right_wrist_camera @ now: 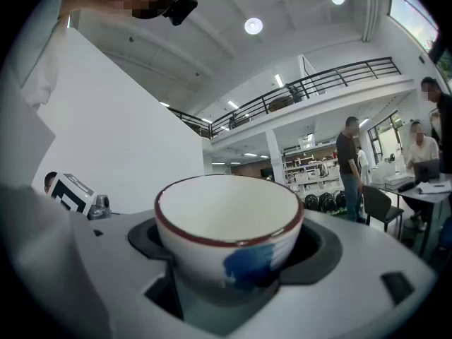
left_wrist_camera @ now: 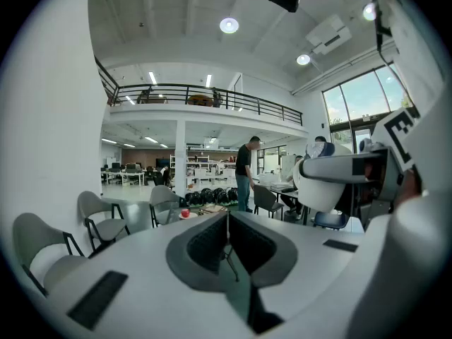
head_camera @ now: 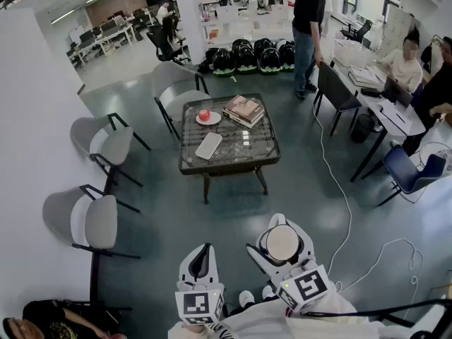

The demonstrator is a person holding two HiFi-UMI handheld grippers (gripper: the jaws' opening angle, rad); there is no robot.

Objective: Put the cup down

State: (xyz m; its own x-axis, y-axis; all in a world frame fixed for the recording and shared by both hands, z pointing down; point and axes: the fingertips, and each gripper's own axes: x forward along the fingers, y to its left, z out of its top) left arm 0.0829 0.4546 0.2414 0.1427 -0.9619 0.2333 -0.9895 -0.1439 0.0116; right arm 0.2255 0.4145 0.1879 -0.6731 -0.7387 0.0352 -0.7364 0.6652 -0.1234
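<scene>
Right gripper view: your right gripper (right_wrist_camera: pixel 229 249) clamps the cup (right_wrist_camera: pixel 229 217) between wide-spread fingers (right_wrist_camera: pixel 319 253); left gripper (left_wrist_camera: pixel 227 221) closed, empty. Surface (head_camera: pixel 247 154) well apart: loosen now and it likely drops.

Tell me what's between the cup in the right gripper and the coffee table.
Only bare grey floor between the cup and the table, as the head view shows; the white cable lies off to the side.

One cup (right_wrist_camera: pixel 229 221). Two tongs: left tongs (head_camera: pixel 203 251), right tongs (head_camera: pixel 282 246). One glass-topped bench (head_camera: pixel 229 168) carrying one plate (head_camera: pixel 208 119), one stack of books (head_camera: pixel 244 110) and one flat white oblong (head_camera: pixel 209 145). Three grey chairs (head_camera: pixel 106 141).
</scene>
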